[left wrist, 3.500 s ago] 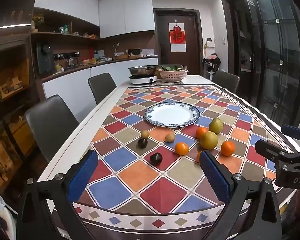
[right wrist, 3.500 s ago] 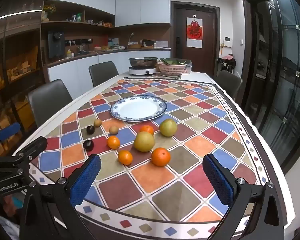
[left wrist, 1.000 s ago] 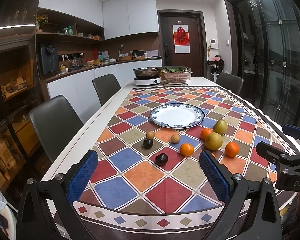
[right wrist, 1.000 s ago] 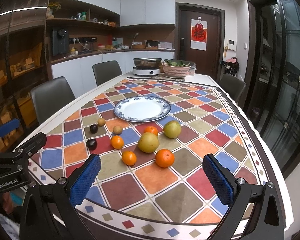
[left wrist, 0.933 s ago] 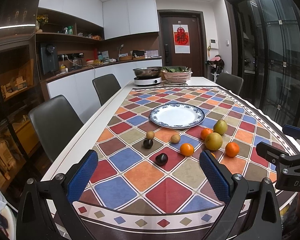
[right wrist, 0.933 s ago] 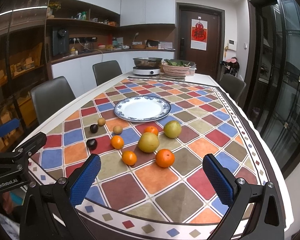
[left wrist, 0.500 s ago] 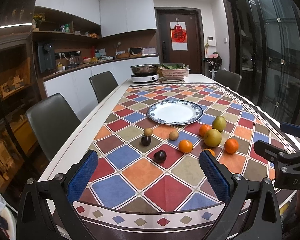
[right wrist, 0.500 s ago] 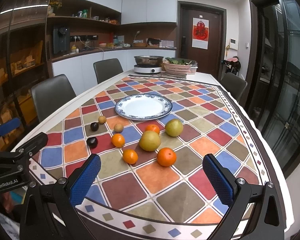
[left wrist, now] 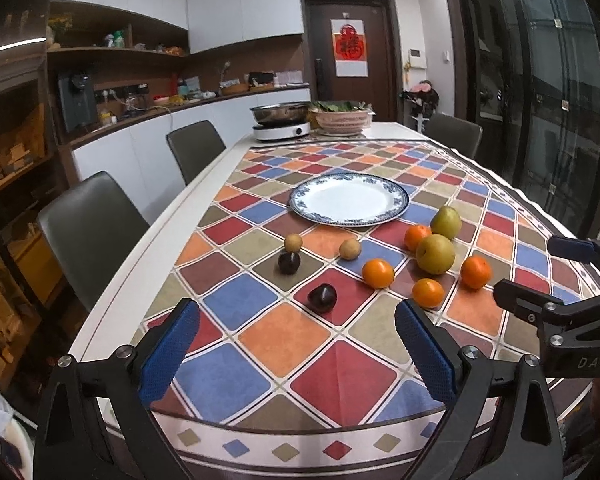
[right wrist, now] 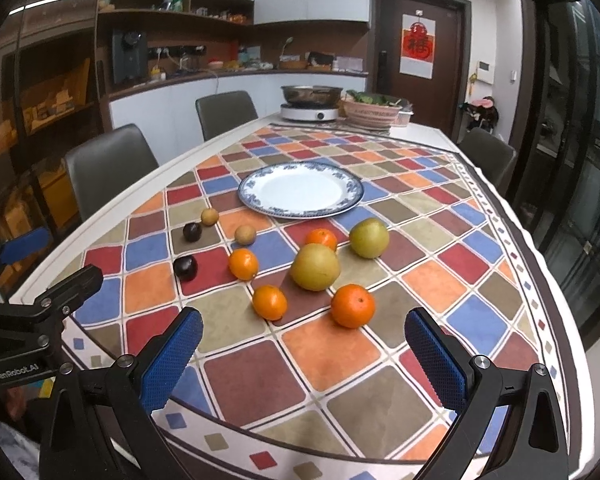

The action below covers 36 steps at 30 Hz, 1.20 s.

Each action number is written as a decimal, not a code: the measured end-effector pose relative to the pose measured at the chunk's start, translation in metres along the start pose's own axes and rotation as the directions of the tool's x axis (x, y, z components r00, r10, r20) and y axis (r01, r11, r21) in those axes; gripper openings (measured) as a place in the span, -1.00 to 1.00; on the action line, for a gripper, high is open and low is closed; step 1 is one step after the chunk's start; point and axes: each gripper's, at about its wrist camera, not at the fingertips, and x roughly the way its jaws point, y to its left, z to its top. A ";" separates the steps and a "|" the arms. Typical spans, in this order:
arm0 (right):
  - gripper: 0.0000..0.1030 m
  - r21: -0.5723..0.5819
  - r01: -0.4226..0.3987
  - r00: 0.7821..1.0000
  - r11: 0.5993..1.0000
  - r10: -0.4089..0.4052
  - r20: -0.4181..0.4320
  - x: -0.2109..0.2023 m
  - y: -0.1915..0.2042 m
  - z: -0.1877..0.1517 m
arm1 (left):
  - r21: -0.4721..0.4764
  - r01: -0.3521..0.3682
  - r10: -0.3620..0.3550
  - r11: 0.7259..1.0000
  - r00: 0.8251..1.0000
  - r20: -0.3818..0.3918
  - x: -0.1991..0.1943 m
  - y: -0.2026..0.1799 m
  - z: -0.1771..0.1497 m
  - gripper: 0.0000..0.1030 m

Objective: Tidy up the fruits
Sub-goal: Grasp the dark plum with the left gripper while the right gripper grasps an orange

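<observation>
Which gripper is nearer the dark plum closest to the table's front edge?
Left. The left gripper hangs open right in front of that dark plum; the right gripper, also open, sits off to the plum's right, facing the oranges.

Oranges [right wrist: 352, 305], green pears [right wrist: 315, 267] and dark plums [right wrist: 185, 268] lie scattered before the empty plate [right wrist: 352, 200].

Bare tablecloth [right wrist: 256, 376] at near edge, scattered fruit [right wrist: 315, 267] blocking the straight path to plate [right wrist: 300, 189]

Even indoor ceiling light, soft shadows beside the fruit, sharp focus; fisheye bends edges, corners vignetted black.
</observation>
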 end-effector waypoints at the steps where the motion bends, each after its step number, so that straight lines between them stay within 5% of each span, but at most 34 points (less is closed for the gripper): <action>1: 0.98 -0.005 -0.004 1.000 1.000 0.004 -0.009 0.004 0.001 0.001 | 0.006 0.008 -0.008 1.000 1.000 -0.006 0.003 -0.001 0.001 0.91; 12: 0.87 -0.042 -0.054 0.994 0.998 0.050 -0.098 0.046 0.006 0.010 | 0.010 0.112 -0.109 0.994 0.984 -0.140 0.048 0.001 0.021 0.77; 17: 0.73 -0.047 -0.090 0.983 0.995 0.081 -0.164 0.069 0.008 0.012 | 0.066 0.098 -0.085 0.993 0.981 -0.175 0.068 0.002 0.025 0.65; 36: 0.14 -0.017 -0.156 0.935 0.988 0.142 -0.326 0.123 0.009 0.005 | 0.033 0.214 -0.190 0.976 0.921 -0.341 0.137 -0.001 0.011 0.06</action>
